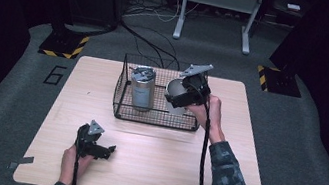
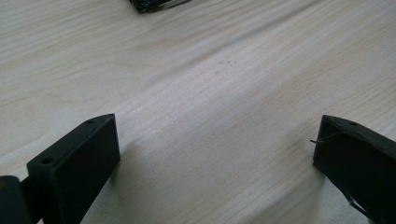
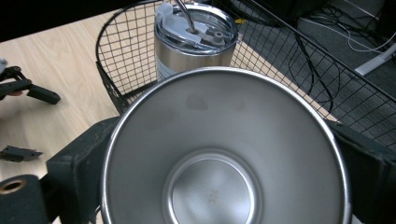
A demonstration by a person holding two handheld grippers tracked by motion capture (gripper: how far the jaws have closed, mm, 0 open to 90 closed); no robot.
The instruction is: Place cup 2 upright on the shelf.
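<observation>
In the high view, a light wooden table (image 1: 149, 171) carries one black wire basket (image 1: 122, 108) set toward its far edge, about midway along it. One steel tumbler with a lid (image 1: 143, 89) stands upright in the basket's left half. The right gripper (image 1: 183, 93) holds a second, open steel cup (image 1: 177, 93) tilted on its side over the basket's right half, mouth turned toward the lidded tumbler; whether the cup touches the basket floor cannot be told. The left gripper (image 1: 109, 150) rests low near the table's near edge, left of centre, well apart from the basket, with nothing between its jaws. That makes two steel vessels, one basket and two grippers. In the left gripper view, the left gripper (image 2: 215, 140) has its two black jaws spread wide over bare wood grain, and a dark corner of the basket (image 2: 149, 4) peeks in at the top edge. In the right gripper view, the right gripper (image 3: 224, 168) has one jaw on either side of the open cup (image 3: 219, 154), pinching it by the wall, its empty polished inside facing the camera. Beyond it stands the lidded tumbler (image 3: 196, 42) inside the basket (image 3: 112, 79), and the left gripper (image 3: 28, 88) lies far off on the table (image 3: 56, 60).
</observation>
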